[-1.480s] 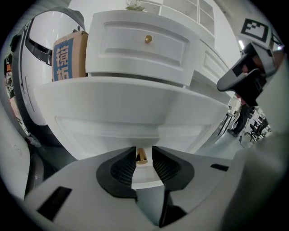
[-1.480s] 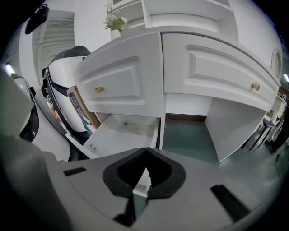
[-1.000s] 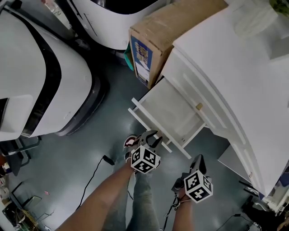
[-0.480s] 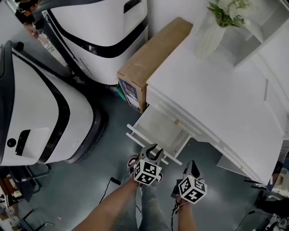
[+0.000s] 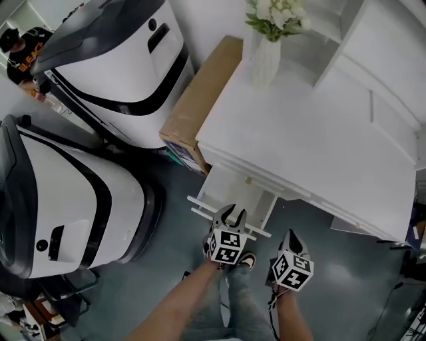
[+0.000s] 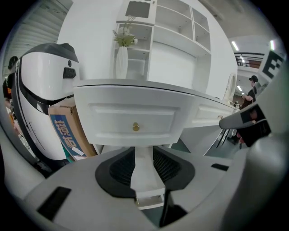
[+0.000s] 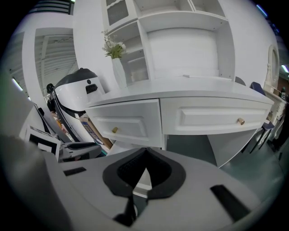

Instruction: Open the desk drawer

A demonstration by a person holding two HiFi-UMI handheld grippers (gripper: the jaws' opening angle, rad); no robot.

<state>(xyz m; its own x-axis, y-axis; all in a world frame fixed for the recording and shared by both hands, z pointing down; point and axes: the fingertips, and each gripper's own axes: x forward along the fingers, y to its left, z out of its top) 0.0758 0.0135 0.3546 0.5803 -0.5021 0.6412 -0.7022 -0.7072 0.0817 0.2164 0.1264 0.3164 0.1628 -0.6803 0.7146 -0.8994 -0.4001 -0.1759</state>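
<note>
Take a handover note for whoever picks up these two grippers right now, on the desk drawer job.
Left gripper: open, empty, in front of the drawer, not touching its knob.
Right gripper: fingers shut, empty, beside the left one.
Drawer: at the left end of the desk, pulled out.
Done: drawer is open.
Left: nothing, as far as the views show.

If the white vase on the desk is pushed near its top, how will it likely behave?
The vase looks tall and narrow, with flowers above, so it would probably tip rather than slide. It seems hard and smooth, so likely slippery and breakable.
</note>
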